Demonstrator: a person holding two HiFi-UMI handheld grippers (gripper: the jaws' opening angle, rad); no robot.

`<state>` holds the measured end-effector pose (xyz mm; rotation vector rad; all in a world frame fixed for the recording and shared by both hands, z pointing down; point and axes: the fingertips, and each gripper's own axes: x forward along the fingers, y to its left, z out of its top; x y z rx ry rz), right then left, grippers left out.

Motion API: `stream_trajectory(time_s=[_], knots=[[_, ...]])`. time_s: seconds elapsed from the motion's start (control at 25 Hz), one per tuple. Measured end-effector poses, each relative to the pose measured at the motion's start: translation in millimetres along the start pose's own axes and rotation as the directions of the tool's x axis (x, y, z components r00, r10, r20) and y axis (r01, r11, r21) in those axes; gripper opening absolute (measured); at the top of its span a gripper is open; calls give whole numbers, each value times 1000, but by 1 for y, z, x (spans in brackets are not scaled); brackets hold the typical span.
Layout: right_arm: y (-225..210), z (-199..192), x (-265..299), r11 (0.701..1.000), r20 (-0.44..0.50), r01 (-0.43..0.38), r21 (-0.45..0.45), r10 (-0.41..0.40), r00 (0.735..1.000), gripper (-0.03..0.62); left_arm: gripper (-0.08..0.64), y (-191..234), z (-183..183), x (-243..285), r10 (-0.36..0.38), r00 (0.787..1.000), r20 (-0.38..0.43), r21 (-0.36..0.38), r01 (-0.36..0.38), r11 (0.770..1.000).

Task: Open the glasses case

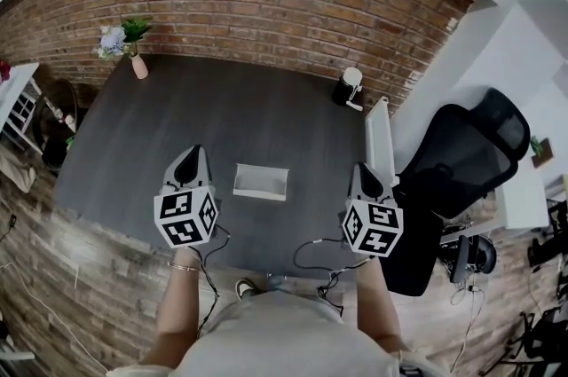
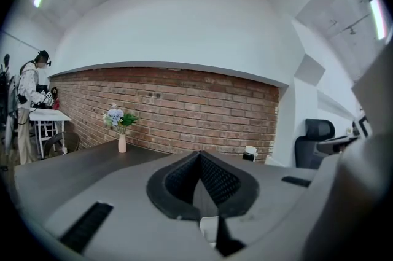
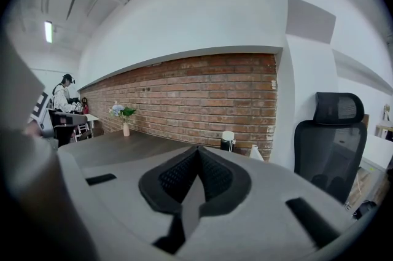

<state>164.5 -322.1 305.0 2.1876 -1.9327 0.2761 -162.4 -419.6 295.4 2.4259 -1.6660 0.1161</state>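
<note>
The white glasses case (image 1: 260,181) lies shut on the dark table (image 1: 266,113), near its front edge, and nothing touches it. My left gripper (image 1: 189,157) hovers to the left of the case, apart from it, with its jaws closed together and nothing in them. My right gripper (image 1: 365,173) hovers to the right of the case, near the table's right edge, also shut and holding nothing. In the left gripper view the black pads (image 2: 215,180) meet at the tip, and a bit of the white case (image 2: 209,228) shows below them. The right gripper view shows the pads (image 3: 209,177) pressed together.
A pink vase with flowers (image 1: 135,56) stands at the table's far left corner. A black and white cup-like object (image 1: 350,88) stands at the far right. A white panel (image 1: 381,140) runs along the right edge, with a black office chair (image 1: 461,162) beyond it. A person (image 2: 31,106) stands far off.
</note>
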Motion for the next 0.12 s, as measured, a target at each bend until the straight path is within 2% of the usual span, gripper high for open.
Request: stream_trajectory(time_s=[0.12], knots=[[0, 0, 1, 1000, -1, 3, -2, -3, 1000, 2, -2, -2, -1, 2, -4, 1000, -2, 0, 4, 1000]])
